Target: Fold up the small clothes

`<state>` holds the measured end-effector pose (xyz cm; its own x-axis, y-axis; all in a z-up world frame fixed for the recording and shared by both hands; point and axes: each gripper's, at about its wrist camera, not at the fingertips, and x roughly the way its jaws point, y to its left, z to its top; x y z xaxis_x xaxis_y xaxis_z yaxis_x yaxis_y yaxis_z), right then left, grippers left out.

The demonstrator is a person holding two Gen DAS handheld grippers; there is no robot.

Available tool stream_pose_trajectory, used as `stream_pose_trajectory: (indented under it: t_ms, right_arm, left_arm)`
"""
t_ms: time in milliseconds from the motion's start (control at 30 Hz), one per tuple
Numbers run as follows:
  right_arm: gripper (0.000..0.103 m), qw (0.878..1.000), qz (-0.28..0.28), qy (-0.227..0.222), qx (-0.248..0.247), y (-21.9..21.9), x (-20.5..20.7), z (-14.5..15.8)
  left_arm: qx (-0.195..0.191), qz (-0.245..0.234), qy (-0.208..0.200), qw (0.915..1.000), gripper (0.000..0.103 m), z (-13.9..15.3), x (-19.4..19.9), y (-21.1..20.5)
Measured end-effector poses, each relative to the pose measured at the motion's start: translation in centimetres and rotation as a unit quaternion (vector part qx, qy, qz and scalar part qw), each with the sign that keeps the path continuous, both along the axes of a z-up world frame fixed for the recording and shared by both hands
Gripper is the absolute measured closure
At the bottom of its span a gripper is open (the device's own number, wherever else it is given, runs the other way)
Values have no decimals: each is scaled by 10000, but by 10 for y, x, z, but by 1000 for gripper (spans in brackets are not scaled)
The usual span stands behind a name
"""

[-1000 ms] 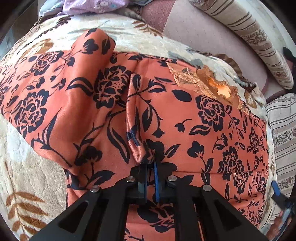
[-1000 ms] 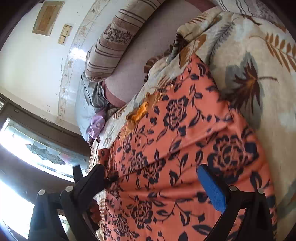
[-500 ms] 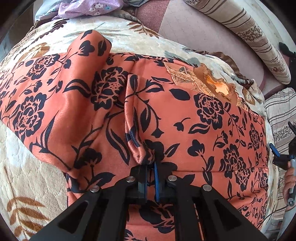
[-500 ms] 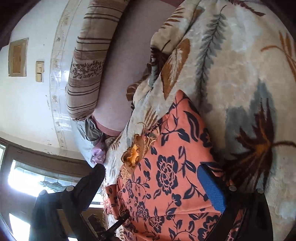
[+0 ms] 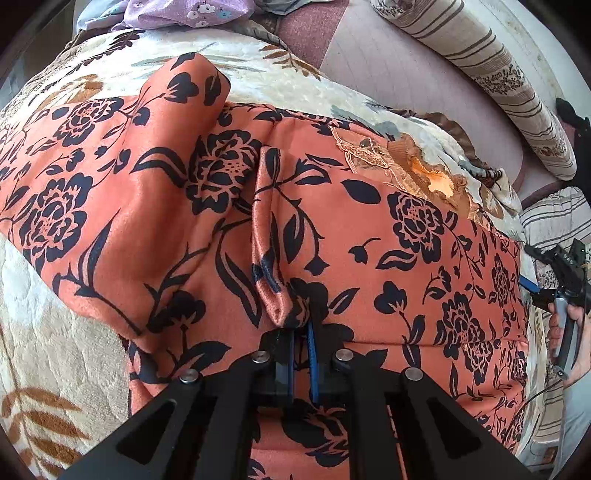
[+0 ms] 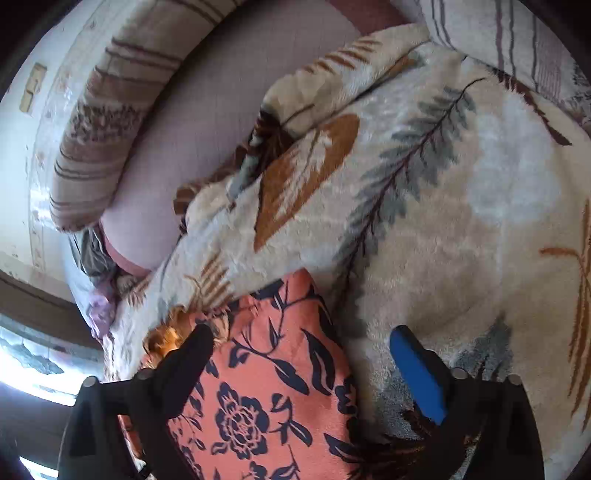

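Blanket [image 5: 48, 332]: cream plush with brown and grey leaf print, spread under everything; bare at the near left in the left wrist view, and it fills the right half of the right wrist view [image 6: 480, 221].
Purple floral cloth [image 5: 192, 13]: bunched at the far left edge of the blanket, well apart from the grippers.
Orange garment [image 5: 369, 229]: black flower print, lying across the blanket from the left edge to the right edge of the left wrist view; one part at the far left stands up in a loose fold, and a lace-trimmed opening sits at the far right.
Pinched ridge: a narrow raised pleat of the orange garment runs from its middle toward the near edge and ends in the left gripper.
Left gripper [image 5: 301, 345]: fingers drawn together, clamped on the near end of that pleat.
Mauve cushion [image 5: 388, 62]: beyond the blanket, far centre-right.
Striped bolster [image 5: 498, 74]: lying along the far right, beside the mauve cushion.
Right gripper [image 6: 306, 354]: fingers spread wide apart, holding nothing; the black finger [image 6: 192, 354] lies over the garment's lace end [image 6: 273, 369], the blue pad [image 6: 417, 373] over bare blanket. In the left wrist view it sits just beside the garment's right edge [image 5: 546, 280].
Right hand [image 5: 572, 332]: wrapped around the right gripper's handle.
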<state>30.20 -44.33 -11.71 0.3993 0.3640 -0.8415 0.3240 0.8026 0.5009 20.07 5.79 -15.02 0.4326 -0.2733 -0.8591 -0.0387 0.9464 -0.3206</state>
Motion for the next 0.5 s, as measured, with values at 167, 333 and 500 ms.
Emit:
stream_pose_trajectory:
  t_ms: [167, 333, 500]
  right_arm:
    - [76, 9948, 368, 242, -922, 18, 10, -1]
    - [83, 9770, 390, 317, -2071, 21, 13, 3]
    - [56, 9826, 244, 58, -1839, 33, -9, 41]
  left_arm:
    - [-96, -12, -26, 9999, 95, 0, -3, 5]
    - [20, -23, -80, 10000, 95, 1, -6, 3]
    - [59, 16, -31, 10000, 95, 2, -3, -1]
